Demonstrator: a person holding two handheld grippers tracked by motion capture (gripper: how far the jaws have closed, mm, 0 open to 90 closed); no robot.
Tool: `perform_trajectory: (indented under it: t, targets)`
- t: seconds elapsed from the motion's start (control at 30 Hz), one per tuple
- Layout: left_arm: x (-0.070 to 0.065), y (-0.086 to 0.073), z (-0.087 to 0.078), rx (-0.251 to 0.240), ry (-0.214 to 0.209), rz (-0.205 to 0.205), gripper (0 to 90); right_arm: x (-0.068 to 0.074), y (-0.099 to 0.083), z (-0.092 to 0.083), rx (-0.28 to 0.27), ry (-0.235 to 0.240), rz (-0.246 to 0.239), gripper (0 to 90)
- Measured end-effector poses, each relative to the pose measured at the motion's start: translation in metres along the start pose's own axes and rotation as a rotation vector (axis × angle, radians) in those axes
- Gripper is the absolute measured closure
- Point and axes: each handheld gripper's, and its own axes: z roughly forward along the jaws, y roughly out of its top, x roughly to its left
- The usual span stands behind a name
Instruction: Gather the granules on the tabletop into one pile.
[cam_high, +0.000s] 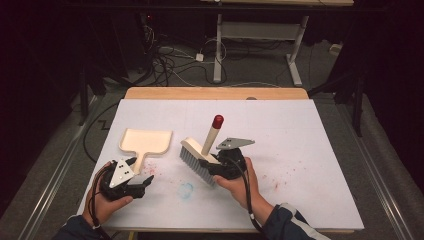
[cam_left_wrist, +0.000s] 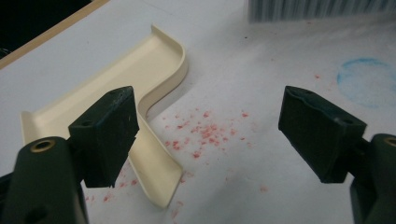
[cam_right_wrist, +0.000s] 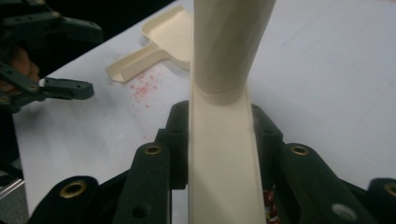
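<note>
High view first: we see a white table (cam_high: 310, 150) with a pale wooden strip along its far edge, red crumbs (cam_high: 150, 167) scattered near the front left and a faint blue ring (cam_high: 186, 190) drawn between the two hands. Beyond it the room is dark, with cables (cam_high: 175, 60) snaking over the floor and a white desk frame (cam_high: 260, 35) at the back. Now the right gripper (cam_high: 216, 164): we find its jaws clamped tight on the cream handle of the brush (cam_high: 200, 152), whose grey bristles sit on the table just right of the dustpan (cam_high: 146, 141), the red-tipped handle tilting up and away. Over to the left gripper (cam_high: 142, 181): its jaws stand wide apart and hold nothing, one pad just beside the dustpan's handle, crumbs lying on the table between them.
</note>
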Motion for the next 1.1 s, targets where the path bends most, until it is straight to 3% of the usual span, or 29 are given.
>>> perform_trajectory:
  t: [0.07, 0.13, 0.2, 0.23, 0.27, 0.5, 0.6, 0.73, 0.83, 0.9, 0.97, 1.1]
  targets:
    - [0.0, 0.0, 0.001, 0.002, 0.002, 0.016, 19.1, -0.002, -0.004, 0.007, 0.027, -0.017, 0.017, 67.5]
    - [0.0, 0.0, 0.001, 0.003, 0.001, 0.018, 19.2, -0.006, -0.007, 0.008, 0.027, -0.065, 0.021, 67.5]
    - [0.0, 0.0, 0.0, 0.003, 0.0, 0.019, 19.2, -0.018, -0.009, 0.003, 0.027, -0.107, 0.06, 67.5]
    - [0.0, 0.0, 0.0, 0.003, -0.002, 0.02, 19.2, -0.018, -0.009, 0.003, 0.027, -0.107, 0.06, 67.5]
    - [-0.001, 0.0, 0.0, 0.001, -0.006, 0.022, 19.4, -0.026, -0.013, -0.003, 0.033, -0.109, 0.095, 67.4]
    - [-0.003, 0.0, 0.002, 0.014, -0.025, 0.037, 19.4, -0.037, -0.023, -0.024, 0.018, -0.12, 0.122, 67.5]
    - [-0.004, 0.001, 0.003, 0.012, -0.029, 0.038, 19.4, -0.039, -0.023, -0.032, -0.003, -0.085, 0.133, 67.5]
    - [-0.004, 0.001, 0.003, 0.015, -0.031, 0.041, 19.4, -0.037, -0.014, -0.049, -0.049, -0.077, 0.077, 67.5]
    - [-0.004, 0.001, 0.003, 0.013, -0.03, 0.041, 19.4, -0.035, -0.007, -0.067, -0.059, -0.047, -0.037, 67.5]
    - [-0.004, 0.0, 0.002, 0.015, -0.029, 0.042, 19.3, -0.035, -0.004, -0.08, -0.038, -0.03, -0.113, 67.5]
    - [-0.004, 0.0, 0.002, 0.013, -0.027, 0.041, 19.4, -0.035, -0.006, -0.093, -0.043, -0.058, -0.181, 67.5]
    - [-0.005, 0.001, 0.002, 0.018, -0.026, 0.047, 19.4, -0.043, -0.014, -0.111, -0.031, -0.178, -0.21, 67.4]
